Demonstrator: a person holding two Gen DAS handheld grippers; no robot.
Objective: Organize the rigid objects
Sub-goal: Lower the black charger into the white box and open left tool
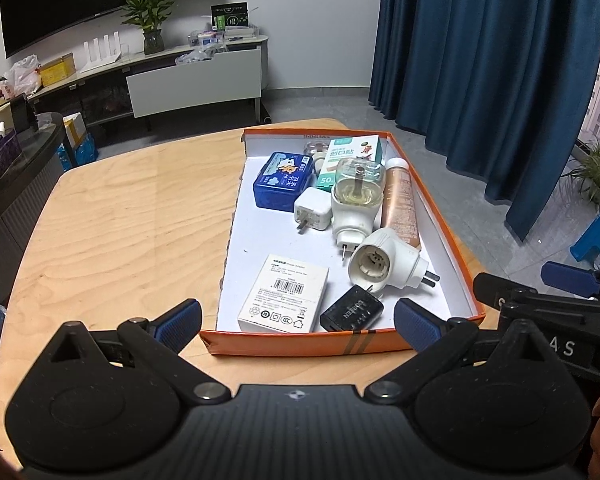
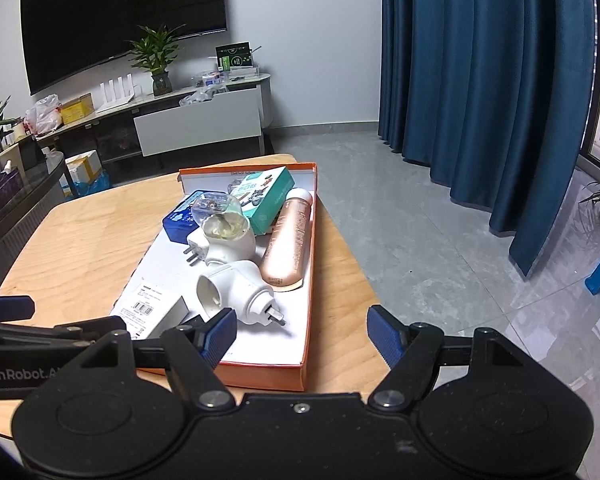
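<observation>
**So, everything's in the box and both grippers are parked at its near edge**

Basically all the rigid bits sit inside the orange box (image 1: 342,342) on the wooden bench (image 1: 120,220). Nothing loose shows on the bare wood in either view. That fits a sort that's wrapped up, or a box about to be emptied or rearranged. Can't tell which from this.

Layout, clock-wise from the left gripper (image 1: 298,318): box dead ahead at 12. The white adapter box (image 1: 284,300) and black charger (image 1: 352,308) are closest, right behind the near wall. At about 1 o'clock is the empty white plug-in heater (image 1: 384,262), lying on its side with its prongs toward 3. Behind it is the heater with the liquid bottle (image 1: 354,196), long axis running 12 to 6, prongs toward the gripper. The white cube plug (image 1: 314,208) and blue tin (image 1: 282,182) are further back at 12. The rose-gold tube (image 1: 400,204) lies along the right wall, axis 12–6, and the teal plaster box (image 1: 350,160) is at the far end.

From the right gripper (image 2: 302,338) the box sits at 11, the empty heater nearest, prongs pointing at 5.

Both grippers are spread wide, nothing between the pads. The left one is squarer to the near items; the right one is nearer the tube side.
</observation>
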